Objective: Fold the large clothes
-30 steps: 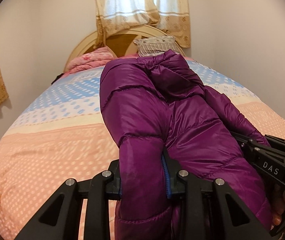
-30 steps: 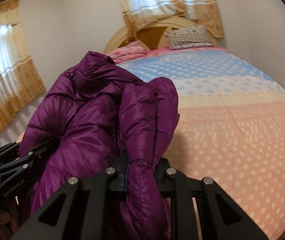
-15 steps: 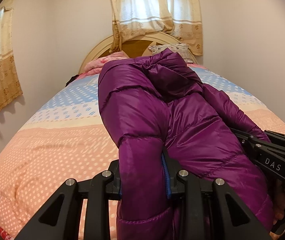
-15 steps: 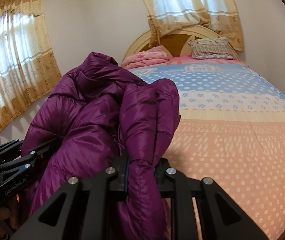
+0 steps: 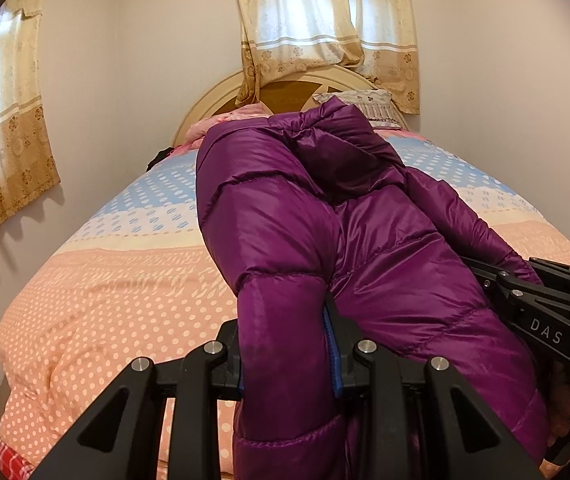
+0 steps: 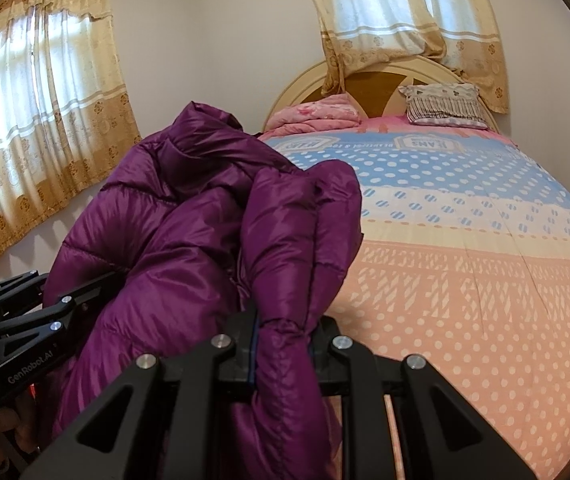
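Left gripper (image 5: 287,354): jaws clamped on a quilted fold of the purple down jacket (image 5: 325,232); blue pad strips show against the fabric
Right gripper (image 6: 283,346): jaws pinched shut on another padded fold of the same jacket
Jacket: bunched and held up between the two grippers, above the near end of the bed (image 6: 485,280); whether any of it touches the quilt cannot be told
Open room: the quilt lies flat from the jacket up to the headboard (image 6: 309,80), with wide bare cover to the right of the jacket in the right wrist view
Edges: the bed's left side drops off close to the wall under the curtains (image 6: 45,100); a grey patterned pillow (image 6: 445,106) and folded pink bedding (image 6: 317,116) lie against the headboard
Writing: "DAS" on the right gripper's body in the left wrist view, "GenRobot.AI" on the left gripper's body in the right wrist view; the quilt's printed panels near the headboard seem to read "JEANS", upside down
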